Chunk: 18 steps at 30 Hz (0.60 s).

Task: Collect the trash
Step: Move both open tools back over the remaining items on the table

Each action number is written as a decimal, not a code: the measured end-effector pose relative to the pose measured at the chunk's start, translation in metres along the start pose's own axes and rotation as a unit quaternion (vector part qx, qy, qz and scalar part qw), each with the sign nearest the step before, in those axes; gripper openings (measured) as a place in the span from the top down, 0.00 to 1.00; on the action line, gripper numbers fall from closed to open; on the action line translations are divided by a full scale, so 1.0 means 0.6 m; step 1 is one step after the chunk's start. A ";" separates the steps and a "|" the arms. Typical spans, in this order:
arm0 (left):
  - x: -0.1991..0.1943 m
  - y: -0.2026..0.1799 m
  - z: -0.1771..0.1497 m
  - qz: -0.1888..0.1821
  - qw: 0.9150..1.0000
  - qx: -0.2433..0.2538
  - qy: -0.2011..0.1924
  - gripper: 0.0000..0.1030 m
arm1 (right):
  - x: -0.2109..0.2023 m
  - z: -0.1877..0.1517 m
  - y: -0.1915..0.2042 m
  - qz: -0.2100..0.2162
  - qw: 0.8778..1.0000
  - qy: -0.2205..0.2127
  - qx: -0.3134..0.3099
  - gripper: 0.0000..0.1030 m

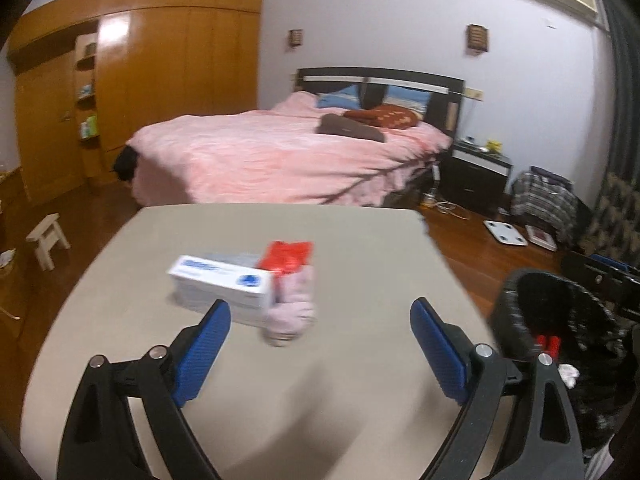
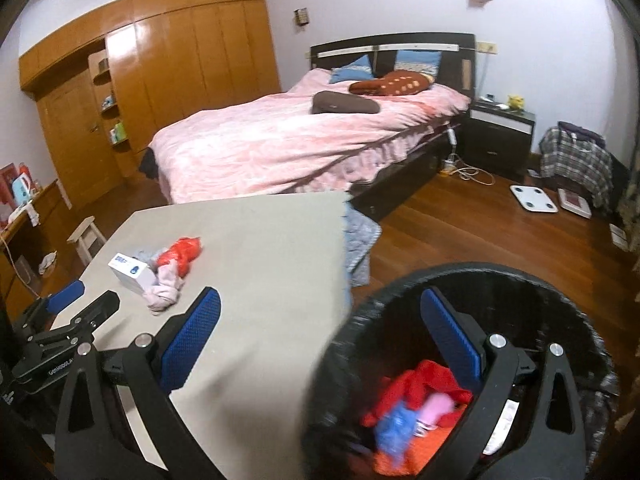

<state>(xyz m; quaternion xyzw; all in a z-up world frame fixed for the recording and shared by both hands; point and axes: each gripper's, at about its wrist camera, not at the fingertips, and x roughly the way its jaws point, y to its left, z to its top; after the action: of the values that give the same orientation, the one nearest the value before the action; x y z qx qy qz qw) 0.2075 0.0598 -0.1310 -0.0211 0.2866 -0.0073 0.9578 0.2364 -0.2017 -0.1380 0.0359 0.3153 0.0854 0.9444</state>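
On the beige table (image 1: 352, 380) lie a white box (image 1: 224, 284), a red wrapper (image 1: 289, 258) and a crumpled pink cloth (image 1: 294, 314), all touching. My left gripper (image 1: 320, 306) is open just in front of the pile and holds nothing. The right wrist view shows the same box (image 2: 130, 270), wrapper (image 2: 180, 254) and cloth (image 2: 164, 294), with the left gripper (image 2: 90, 296) at the table's left edge. My right gripper (image 2: 320, 296) is open and empty, its right finger over the black-lined bin (image 2: 440, 276). The bin (image 1: 516, 292) holds red, pink, blue and orange trash.
A bed with a pink cover (image 2: 280, 140) stands behind the table, and a dark nightstand (image 2: 500, 140) is beside it. A small white stool (image 2: 86, 236) sits to the left. A white scale (image 2: 532, 198) lies on the wood floor. A cloth hangs off the table's right edge (image 2: 360, 244).
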 end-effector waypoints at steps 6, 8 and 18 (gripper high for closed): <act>0.015 0.074 -0.009 0.038 0.999 -0.016 0.004 0.13 | 0.062 0.000 0.069 0.018 0.999 0.017 -0.020 0.05; 0.019 0.094 -0.014 0.046 0.999 -0.020 0.007 0.13 | 0.088 -0.006 0.096 0.027 0.999 0.027 -0.027 0.05; 0.045 0.186 -0.033 0.086 0.995 -0.035 0.019 0.13 | 0.197 -0.027 0.201 0.059 0.995 0.066 -0.040 0.05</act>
<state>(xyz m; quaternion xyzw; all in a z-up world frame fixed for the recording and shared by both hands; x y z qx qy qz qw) 0.2193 0.1698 -0.1672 -0.0301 0.3057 0.0853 0.9478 0.3027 -0.0611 -0.2058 0.0114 0.3711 0.1558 0.9154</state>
